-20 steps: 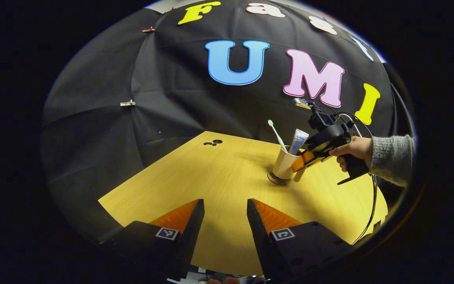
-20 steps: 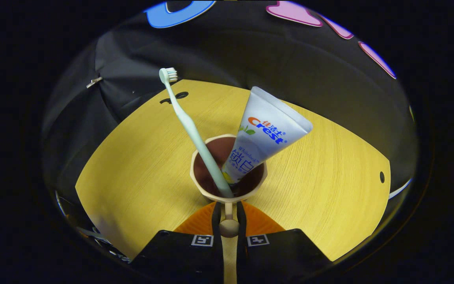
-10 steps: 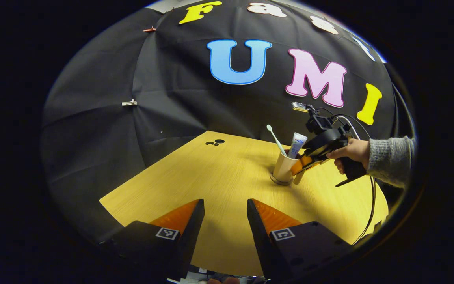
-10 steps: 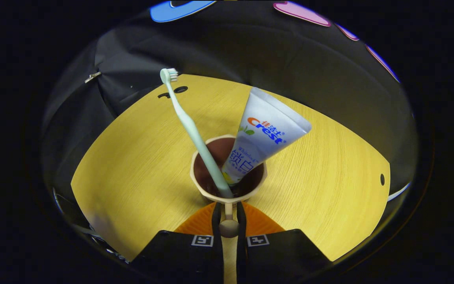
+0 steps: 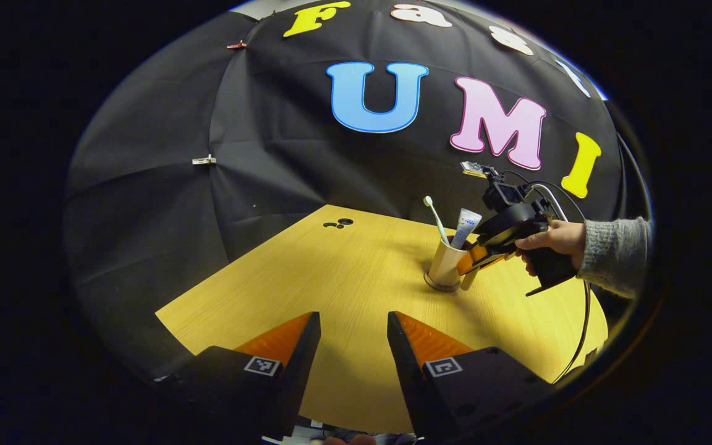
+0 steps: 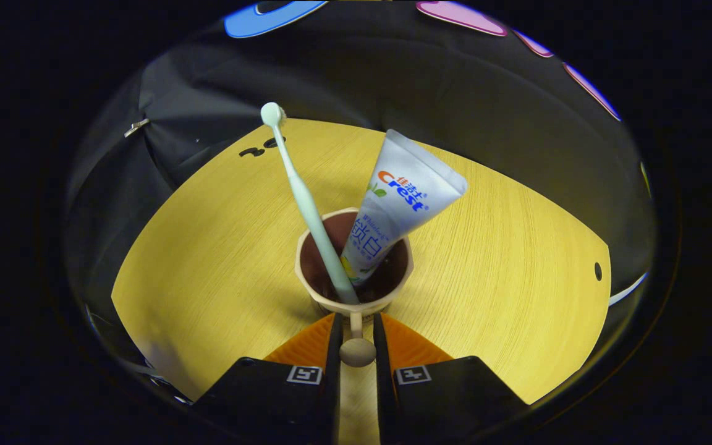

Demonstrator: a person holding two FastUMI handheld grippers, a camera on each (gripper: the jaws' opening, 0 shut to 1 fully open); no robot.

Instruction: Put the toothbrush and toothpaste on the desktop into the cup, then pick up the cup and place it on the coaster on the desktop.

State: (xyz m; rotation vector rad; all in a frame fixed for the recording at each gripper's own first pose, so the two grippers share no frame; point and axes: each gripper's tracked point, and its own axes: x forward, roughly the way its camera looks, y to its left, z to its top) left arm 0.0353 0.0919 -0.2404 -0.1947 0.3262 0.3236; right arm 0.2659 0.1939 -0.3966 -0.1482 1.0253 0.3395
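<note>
- The cup (image 6: 353,272) is tan and stands on a dark round coaster (image 5: 441,285) on the yellow tabletop (image 5: 343,278), far and to the right in the left gripper view
- The toothbrush (image 6: 303,198) stands in the cup and leans left, with its head up
- The toothpaste (image 6: 402,204) stands in the cup too and leans right, with its flat end up
- The right tool (image 6: 355,346) has both fingers pressed on the cup's handle (image 6: 357,351), one on each side, so it is clenched on the cup
- A hand (image 5: 550,238) with a grey sleeve (image 5: 615,253) holds that tool at the right side of the tabletop
- The left tool (image 5: 348,352) is near, over the near edge of the tabletop. Its two fingers are apart and hold nothing, so it is released
- Small dark holes (image 5: 337,223) sit at the far left of the tabletop
</note>
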